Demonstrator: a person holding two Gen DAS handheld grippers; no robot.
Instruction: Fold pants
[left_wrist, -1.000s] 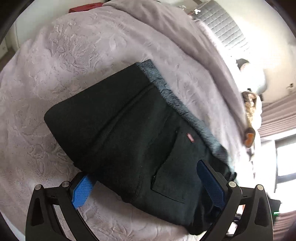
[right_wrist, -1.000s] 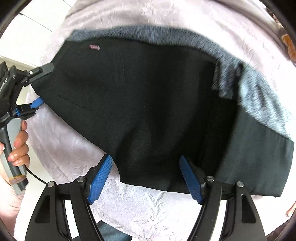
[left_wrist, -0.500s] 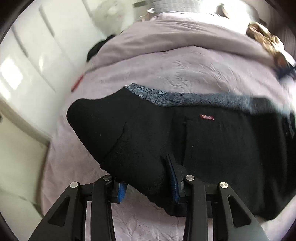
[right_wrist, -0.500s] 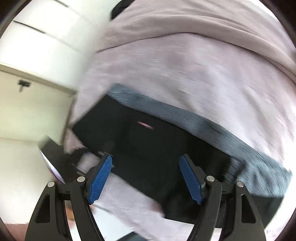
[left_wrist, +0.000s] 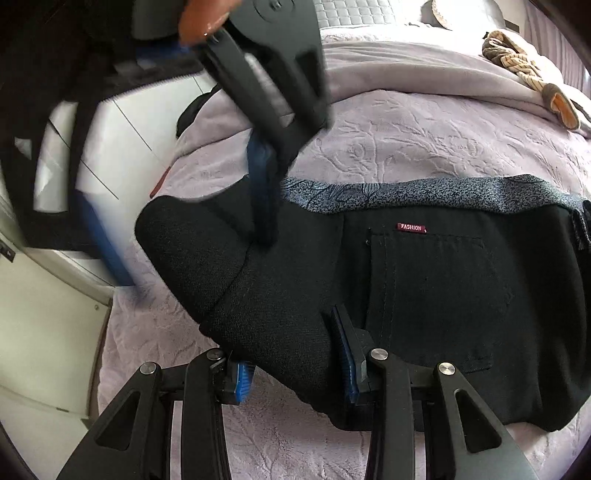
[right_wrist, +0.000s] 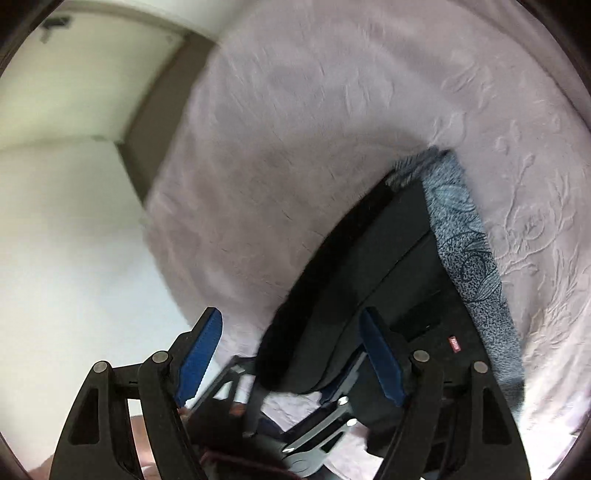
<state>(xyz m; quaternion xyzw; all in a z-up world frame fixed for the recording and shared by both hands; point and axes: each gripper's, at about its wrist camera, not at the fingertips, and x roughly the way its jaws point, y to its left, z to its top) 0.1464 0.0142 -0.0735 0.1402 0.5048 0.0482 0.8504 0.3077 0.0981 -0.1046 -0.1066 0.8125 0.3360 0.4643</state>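
Observation:
Black pants with a grey patterned waistband and a small red label lie folded on the lilac bedspread. My left gripper is at their near left edge, shut on a bunched fold of black cloth between its blue pads. My right gripper, blurred and open, comes in from the upper left. One fingertip rests by the waistband; the other hangs off the bed's side. In the right wrist view the right gripper straddles the end of the pants, with the left gripper just below.
A striped tan cloth lies on the heaped blanket at the far right. A grey quilted headboard is behind. White cupboard doors stand close along the bed's left edge. A dark item sits at the far left corner.
My left gripper, wide open a second ago, has turned and shut on the pants' near edge. My right gripper swung fast from the right part of the pants to their left end.

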